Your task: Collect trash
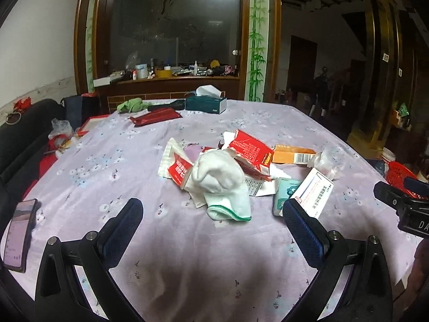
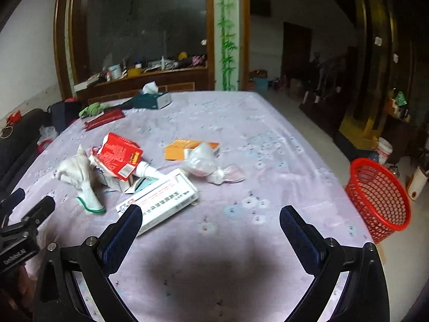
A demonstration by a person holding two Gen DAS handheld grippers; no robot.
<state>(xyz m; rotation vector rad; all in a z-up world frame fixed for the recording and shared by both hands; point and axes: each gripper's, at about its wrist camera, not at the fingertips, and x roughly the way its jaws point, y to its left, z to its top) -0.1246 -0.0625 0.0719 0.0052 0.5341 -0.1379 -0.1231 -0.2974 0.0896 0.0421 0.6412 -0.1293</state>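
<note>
Both sets of tongs hang wide apart and empty above the worktop (image 1: 80,187): the left tongs (image 1: 213,220) face the white glove (image 1: 222,185) just ahead, the right tongs (image 2: 210,224) sit with their left pad beside the long white box (image 2: 161,201). Beyond lies the trash pile — torn red carton (image 2: 119,155), orange box (image 2: 185,147), crumpled clear bag (image 2: 206,166), small teal packet (image 1: 284,196) — all bunched mid-worktop, some pieces overlapping. The red mesh basket (image 2: 380,196) stands off the worktop's right edge, near the right tongs. A sound first move would likely be the right tongs closing across the white box's narrow side, lifting clear before swinging right — flat cartons may slip if pinched at a corner.
</note>
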